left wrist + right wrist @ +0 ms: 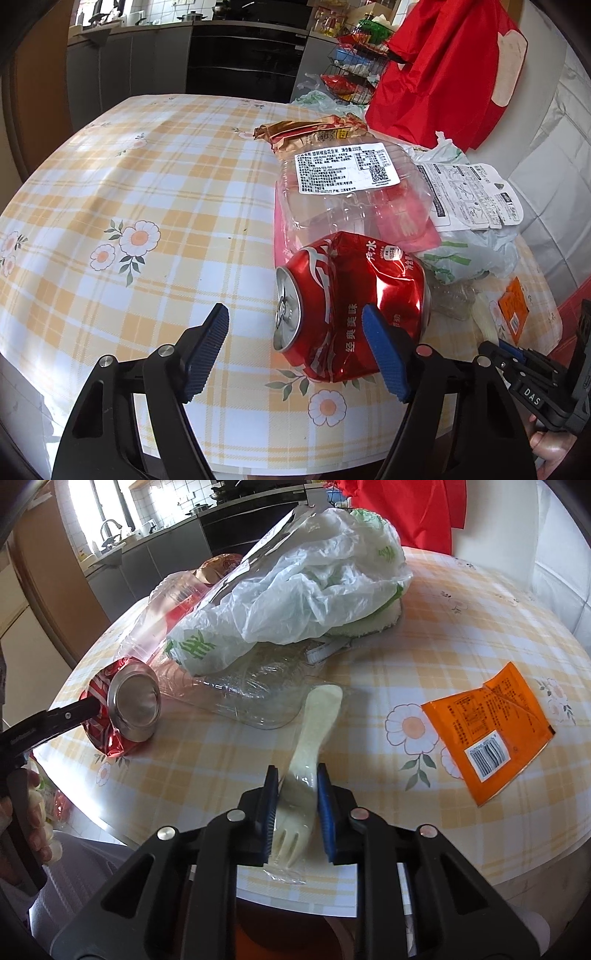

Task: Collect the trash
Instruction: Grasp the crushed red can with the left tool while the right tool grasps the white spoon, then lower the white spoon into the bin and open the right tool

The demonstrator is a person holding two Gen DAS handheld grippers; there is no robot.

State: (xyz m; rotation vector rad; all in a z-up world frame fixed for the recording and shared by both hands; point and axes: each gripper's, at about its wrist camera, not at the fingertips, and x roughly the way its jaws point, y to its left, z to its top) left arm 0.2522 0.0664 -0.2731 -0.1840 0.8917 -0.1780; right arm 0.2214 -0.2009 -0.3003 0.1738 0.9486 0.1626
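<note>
While a wrapped plastic fork (295, 794) is being pinched by the right gripper (294, 805) at the near table (110, 184) edge, a crushed red can (351, 306) is being straddled, ungripped, by the wide-open left gripper (295, 350).

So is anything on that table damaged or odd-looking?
Yes: the red cola can is crushed and dented, lying on its side by the left gripper. The orange sachet is torn open. A wrapped plastic fork sits in the right gripper.
</note>
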